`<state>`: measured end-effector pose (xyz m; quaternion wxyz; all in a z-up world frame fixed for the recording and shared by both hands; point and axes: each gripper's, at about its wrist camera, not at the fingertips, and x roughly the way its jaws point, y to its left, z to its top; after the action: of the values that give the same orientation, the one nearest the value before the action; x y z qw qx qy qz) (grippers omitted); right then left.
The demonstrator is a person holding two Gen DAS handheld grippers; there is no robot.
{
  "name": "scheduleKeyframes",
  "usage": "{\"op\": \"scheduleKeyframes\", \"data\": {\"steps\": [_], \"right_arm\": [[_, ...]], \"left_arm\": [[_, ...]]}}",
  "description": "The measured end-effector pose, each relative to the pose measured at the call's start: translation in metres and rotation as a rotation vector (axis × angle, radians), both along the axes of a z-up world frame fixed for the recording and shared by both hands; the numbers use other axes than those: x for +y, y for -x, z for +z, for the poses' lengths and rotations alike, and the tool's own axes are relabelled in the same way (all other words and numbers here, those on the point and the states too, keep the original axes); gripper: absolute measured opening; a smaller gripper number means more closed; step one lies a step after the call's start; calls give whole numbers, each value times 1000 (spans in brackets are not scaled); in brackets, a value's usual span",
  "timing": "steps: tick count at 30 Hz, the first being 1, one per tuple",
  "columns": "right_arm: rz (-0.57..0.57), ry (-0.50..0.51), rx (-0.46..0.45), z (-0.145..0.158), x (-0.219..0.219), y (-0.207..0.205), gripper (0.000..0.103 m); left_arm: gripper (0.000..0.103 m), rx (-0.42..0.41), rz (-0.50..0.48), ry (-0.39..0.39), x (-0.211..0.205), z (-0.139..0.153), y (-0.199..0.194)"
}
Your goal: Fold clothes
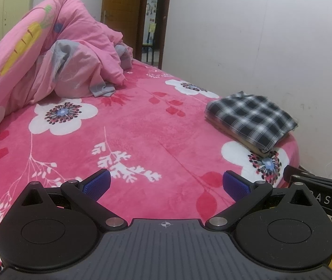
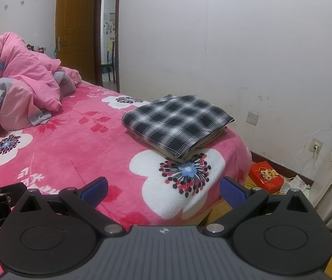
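the left black plastic gripper (image 1: 167,184) and the right black plastic gripper (image 2: 163,187) have blue ribbed finger pads (image 1: 97,184), silver screws and a grey ridged body.

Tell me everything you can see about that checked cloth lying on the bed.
The checked cloth is a woven-looking fabric in black, grey and white plaid, folded into a flat, neat rectangle. It lies near the bed's far corner by the wall, on top of a folded tan layer whose edges peek out beneath it. That stack rests on the pink flowered blanket, partly over a white flower. Neither gripper touches it; both are open and short of it.
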<state>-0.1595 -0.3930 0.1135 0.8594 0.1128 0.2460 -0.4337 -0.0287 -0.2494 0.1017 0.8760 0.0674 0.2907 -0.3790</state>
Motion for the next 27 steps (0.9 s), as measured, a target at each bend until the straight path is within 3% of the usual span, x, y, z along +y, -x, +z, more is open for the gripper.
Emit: {"op": "scheduleKeyframes", "data": {"steps": [27], "right_arm": [[-1,-11,3,-2,3,-2,103]], "left_arm": [[103,-1,4,-6,2,-1,1]]}}
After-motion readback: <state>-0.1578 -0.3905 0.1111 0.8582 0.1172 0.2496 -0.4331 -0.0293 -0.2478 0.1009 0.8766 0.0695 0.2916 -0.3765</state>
